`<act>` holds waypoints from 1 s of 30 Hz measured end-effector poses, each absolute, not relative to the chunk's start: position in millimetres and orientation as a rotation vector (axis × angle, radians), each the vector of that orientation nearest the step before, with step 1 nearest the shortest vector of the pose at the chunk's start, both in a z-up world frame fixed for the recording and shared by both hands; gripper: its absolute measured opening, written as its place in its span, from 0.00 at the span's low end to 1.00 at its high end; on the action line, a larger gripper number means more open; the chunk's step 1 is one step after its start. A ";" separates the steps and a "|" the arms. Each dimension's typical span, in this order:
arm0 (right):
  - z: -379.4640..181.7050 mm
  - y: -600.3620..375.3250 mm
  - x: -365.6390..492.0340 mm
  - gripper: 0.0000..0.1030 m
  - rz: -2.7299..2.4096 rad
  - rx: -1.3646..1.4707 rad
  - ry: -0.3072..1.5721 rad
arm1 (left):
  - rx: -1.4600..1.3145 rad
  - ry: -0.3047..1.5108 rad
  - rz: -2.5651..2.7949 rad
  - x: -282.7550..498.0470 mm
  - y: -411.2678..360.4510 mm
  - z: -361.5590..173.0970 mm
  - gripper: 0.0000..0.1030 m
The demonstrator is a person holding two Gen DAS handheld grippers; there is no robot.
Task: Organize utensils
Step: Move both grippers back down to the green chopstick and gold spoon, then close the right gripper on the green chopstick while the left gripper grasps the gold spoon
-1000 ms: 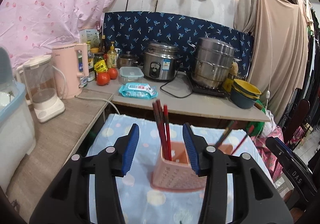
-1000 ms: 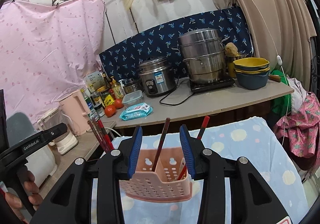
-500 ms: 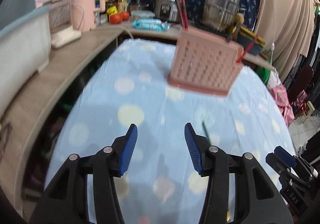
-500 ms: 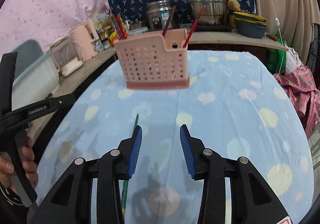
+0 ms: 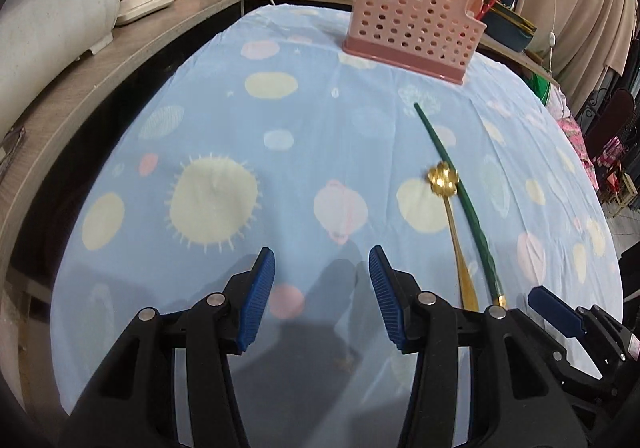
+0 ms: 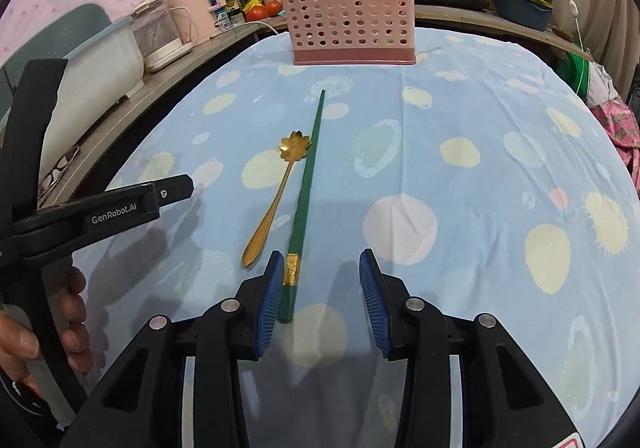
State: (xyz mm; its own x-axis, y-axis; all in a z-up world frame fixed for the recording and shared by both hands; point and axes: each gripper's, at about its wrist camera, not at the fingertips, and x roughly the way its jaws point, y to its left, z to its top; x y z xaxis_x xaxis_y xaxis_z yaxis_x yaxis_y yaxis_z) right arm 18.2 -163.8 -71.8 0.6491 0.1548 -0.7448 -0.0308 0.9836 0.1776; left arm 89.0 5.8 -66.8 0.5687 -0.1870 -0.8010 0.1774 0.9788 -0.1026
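- Right claw [image 6: 320,290] gapes empty over the green chopstick [image 6: 306,183] beside the gold spoon [image 6: 276,193], mid-bench.
- Left claw [image 5: 322,298] hovers open, empty.
- Likely next: close on chopstick, carry to pink holder [image 6: 348,27] at far edge.

Over the blue spotted tablecloth [image 5: 320,119], the left gripper [image 5: 322,300] hangs agape. A gold flower-bowled spoon [image 5: 452,215] touches a green chopstick [image 5: 460,191]; the pink perforated plastic holder [image 5: 412,27] stands at the far edge.

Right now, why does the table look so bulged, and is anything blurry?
Left wrist view: fisheye lens bows the tablecloth into a dome; the fingers' shadows fall below. Right wrist view: same curving, yet the green chopstick and gold spoon look sharp.
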 end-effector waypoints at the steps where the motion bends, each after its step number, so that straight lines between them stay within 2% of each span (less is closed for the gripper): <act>1: -72.3 -161.4 17.4 0.37 0.111 0.151 0.858 | -0.011 0.944 -0.215 87.4 5.5 -67.6 0.45; 5: -75.6 -154.5 16.7 0.34 0.117 0.133 0.861 | -0.004 0.941 -0.223 82.0 2.9 -67.0 0.45; 9: -77.4 -152.7 16.0 0.28 0.102 0.111 0.857 | 0.000 0.939 -0.228 78.1 -0.1 -67.1 0.51; 14: -79.4 -156.9 16.1 0.11 0.071 0.091 0.853 | 0.004 0.940 -0.250 74.7 -7.2 -66.4 0.52; 16: -79.8 -160.9 16.3 0.07 0.066 0.105 0.853 | 0.005 0.938 -0.265 73.0 -10.6 -65.5 0.56; 23: -78.8 -176.7 14.6 0.07 0.024 0.142 0.848 | 0.020 0.927 -0.319 65.6 -28.5 -61.5 0.65; 30: -79.1 -190.8 11.9 0.07 0.002 0.179 0.848 | 0.020 0.959 -0.382 65.4 -47.2 -69.6 0.66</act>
